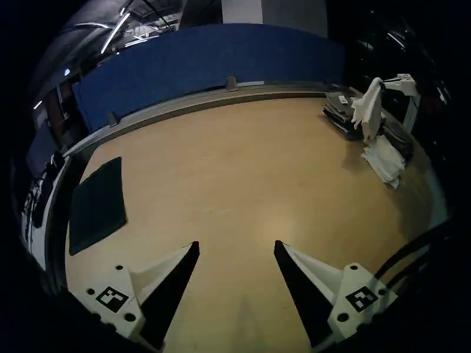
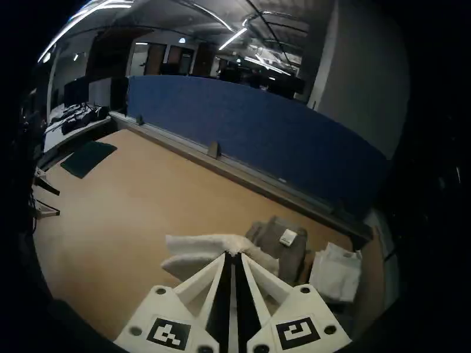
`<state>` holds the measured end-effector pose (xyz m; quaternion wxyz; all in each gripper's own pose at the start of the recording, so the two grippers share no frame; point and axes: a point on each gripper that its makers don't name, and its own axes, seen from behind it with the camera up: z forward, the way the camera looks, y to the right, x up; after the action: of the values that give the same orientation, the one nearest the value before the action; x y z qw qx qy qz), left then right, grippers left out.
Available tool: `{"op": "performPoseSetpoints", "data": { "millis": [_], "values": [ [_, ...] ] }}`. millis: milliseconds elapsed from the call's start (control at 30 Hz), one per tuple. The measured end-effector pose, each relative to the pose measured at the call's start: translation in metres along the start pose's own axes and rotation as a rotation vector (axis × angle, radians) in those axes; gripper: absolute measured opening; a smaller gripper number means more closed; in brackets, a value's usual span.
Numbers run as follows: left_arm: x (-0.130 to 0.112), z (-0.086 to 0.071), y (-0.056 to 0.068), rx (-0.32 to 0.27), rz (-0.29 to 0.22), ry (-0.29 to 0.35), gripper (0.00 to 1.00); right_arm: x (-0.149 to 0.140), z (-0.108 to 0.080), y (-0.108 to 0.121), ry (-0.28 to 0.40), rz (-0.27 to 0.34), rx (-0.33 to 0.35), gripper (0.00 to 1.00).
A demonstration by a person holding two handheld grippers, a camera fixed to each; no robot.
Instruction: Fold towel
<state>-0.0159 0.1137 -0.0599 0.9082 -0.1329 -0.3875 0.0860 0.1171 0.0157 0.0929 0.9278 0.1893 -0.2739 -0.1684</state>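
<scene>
Two hand-held grippers are over a pale wooden counter (image 1: 235, 165) backed by a long blue partition (image 1: 212, 59). In the left gripper view, the left hand-held gripper (image 1: 235, 242) has its dark-lined fingers spread wide with nothing between them, only bare counter under and ahead of the tips. A dark mat (image 1: 97, 203) lies flat near the counter's left edge, well apart from everything else. At the far right end of that view, a white towel (image 1: 368, 109) hangs bunched and lifted above a stack of grey folded cloths (image 1: 340, 112), with a pile of white folded cloths (image 1: 385, 159) just beside the stack, nearer the camera. In the right gripper view, the right hand-held gripper (image 2: 234, 254) has its fingers drawn nearly together, both pressing on the white towel (image 2: 206, 246) at their tips. The towel spreads in soft folds to the left of the fingers and a little to the right. Just behind it sit the grey folded cloths (image 2: 277, 238), with a small white tag (image 2: 288, 237) on top, and the white folded cloths (image 2: 335, 273) lie to the right of those near the counter's end. The dark mat (image 2: 88, 157) shows far off at the left, beside the partition (image 2: 253, 129). Strip lights (image 2: 232, 38) run along the dim ceiling above.
</scene>
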Motion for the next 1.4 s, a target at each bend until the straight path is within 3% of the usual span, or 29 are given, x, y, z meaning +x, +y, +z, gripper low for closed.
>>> {"op": "performPoseSetpoints", "data": {
  "millis": [300, 533, 967, 1400],
  "values": [
    [0.006, 0.003, 0.003, 0.004, 0.008, 0.0, 0.94, -0.013, 0.008, 0.008, -0.016, 0.011, 0.002, 0.04],
    [0.007, 0.003, 0.006, 0.003, 0.017, 0.0, 0.94, -0.052, -0.004, 0.005, -0.073, 0.021, -0.003, 0.04],
    [0.003, 0.0, 0.015, -0.005, 0.035, -0.009, 0.94, -0.155, -0.057, 0.019, -0.154, 0.22, -0.09, 0.04],
    [-0.002, -0.003, 0.022, -0.001, 0.058, -0.014, 0.94, -0.239, -0.063, 0.027, -0.273, 0.299, -0.179, 0.04]
  ]
}}
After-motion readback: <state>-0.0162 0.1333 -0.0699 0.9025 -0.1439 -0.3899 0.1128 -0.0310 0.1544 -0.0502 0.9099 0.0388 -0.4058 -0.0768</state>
